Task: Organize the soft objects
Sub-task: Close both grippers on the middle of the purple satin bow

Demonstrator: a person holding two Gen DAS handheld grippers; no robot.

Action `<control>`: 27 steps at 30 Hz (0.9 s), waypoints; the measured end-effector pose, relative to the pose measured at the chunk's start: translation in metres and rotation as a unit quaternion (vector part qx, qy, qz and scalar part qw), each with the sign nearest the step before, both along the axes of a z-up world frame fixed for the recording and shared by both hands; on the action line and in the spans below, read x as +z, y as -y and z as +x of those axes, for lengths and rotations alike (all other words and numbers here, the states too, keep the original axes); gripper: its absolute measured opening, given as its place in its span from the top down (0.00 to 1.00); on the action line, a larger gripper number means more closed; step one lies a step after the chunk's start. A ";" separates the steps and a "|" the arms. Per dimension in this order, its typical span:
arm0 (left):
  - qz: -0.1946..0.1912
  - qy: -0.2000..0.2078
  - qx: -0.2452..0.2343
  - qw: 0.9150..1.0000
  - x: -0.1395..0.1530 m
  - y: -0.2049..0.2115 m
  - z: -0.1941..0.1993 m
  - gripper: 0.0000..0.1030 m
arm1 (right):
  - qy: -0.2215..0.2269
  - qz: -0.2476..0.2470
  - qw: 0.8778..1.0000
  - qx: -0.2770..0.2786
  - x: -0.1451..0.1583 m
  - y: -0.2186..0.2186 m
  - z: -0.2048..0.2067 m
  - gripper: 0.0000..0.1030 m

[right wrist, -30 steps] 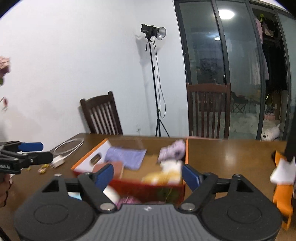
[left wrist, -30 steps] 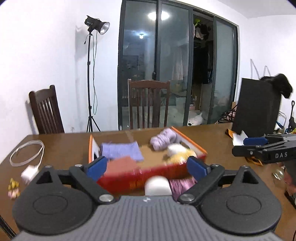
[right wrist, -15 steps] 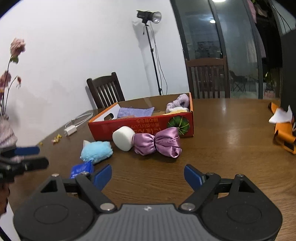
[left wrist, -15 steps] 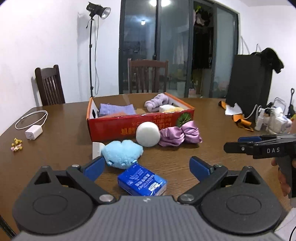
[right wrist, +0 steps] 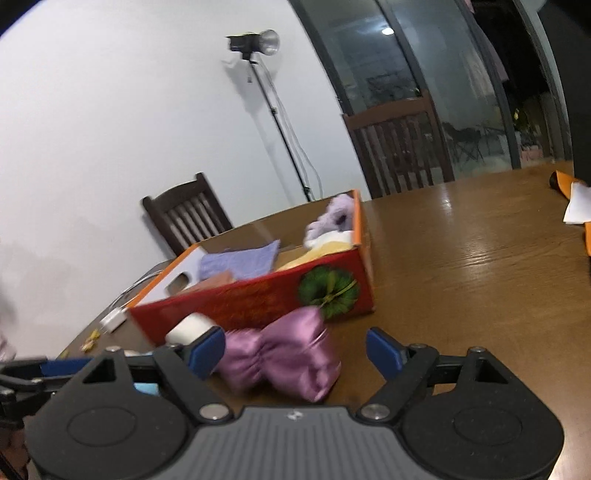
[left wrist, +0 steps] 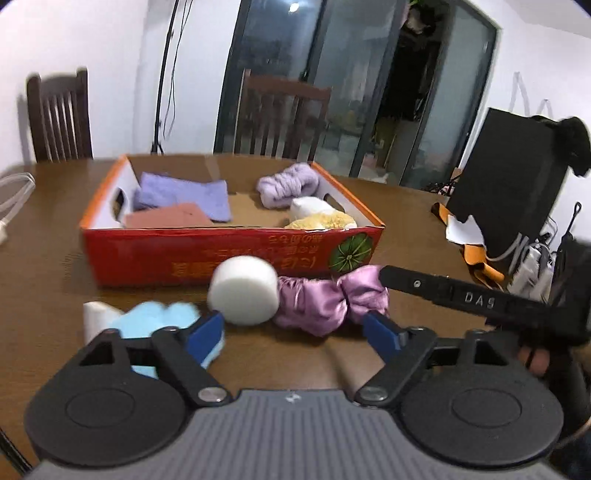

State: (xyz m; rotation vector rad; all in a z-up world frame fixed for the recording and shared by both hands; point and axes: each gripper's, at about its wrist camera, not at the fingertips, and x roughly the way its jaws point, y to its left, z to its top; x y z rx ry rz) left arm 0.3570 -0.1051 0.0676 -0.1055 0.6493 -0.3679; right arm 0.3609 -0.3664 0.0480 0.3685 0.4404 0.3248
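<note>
Indoor lighting, moderate. Ceiling lamp reflections (left wrist: 294, 6) glare in the dark glass doors (left wrist: 332, 85). Sheen on the bench (right wrist: 480, 236) at right. Studio lamp (right wrist: 255, 41) casts a shadow on the white wall. Motion blur throughout, strongest on near objects. Fisheye bending and dark vignette at corners.

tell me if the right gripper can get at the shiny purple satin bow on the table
Probably yes: the right gripper is open, and the shiny purple satin bow lies just ahead between its fingers, with nothing covering it.
</note>
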 end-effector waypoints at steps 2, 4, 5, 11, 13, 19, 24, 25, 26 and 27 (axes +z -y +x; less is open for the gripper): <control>0.015 -0.008 0.003 1.000 -0.007 0.011 0.019 0.23 | -0.016 0.015 1.000 0.012 -0.008 0.004 0.010 0.34; 0.024 -0.015 -0.003 1.000 -0.016 0.020 0.033 0.23 | -0.023 0.020 0.999 0.020 -0.014 0.006 0.014 0.35; 0.023 -0.021 -0.006 0.999 -0.020 0.023 0.039 0.24 | -0.028 0.024 0.999 0.019 -0.017 0.008 0.017 0.35; 0.029 -0.035 -0.016 0.999 -0.033 0.034 0.052 0.25 | -0.056 0.061 0.996 0.028 -0.028 0.017 0.025 0.60; 0.033 -0.031 -0.024 0.999 -0.035 0.038 0.051 0.25 | -0.053 0.067 0.996 0.037 -0.028 0.016 0.025 0.68; 0.043 -0.029 -0.040 0.998 -0.041 0.047 0.056 0.28 | -0.053 0.083 0.994 0.046 -0.031 0.019 0.023 0.77; 0.004 -0.047 -0.068 0.997 -0.043 0.048 0.059 0.72 | -0.058 0.083 0.993 0.058 -0.032 0.019 0.024 0.88; 0.000 -0.048 -0.067 0.997 -0.041 0.047 0.057 0.78 | -0.057 0.081 0.993 0.061 -0.032 0.018 0.023 0.89; -0.005 -0.046 -0.066 0.997 -0.038 0.044 0.052 0.82 | -0.054 0.080 0.993 0.063 -0.031 0.018 0.021 0.91; -0.009 -0.042 -0.066 0.997 -0.035 0.041 0.047 0.83 | -0.051 0.080 0.993 0.070 -0.029 0.017 0.018 0.92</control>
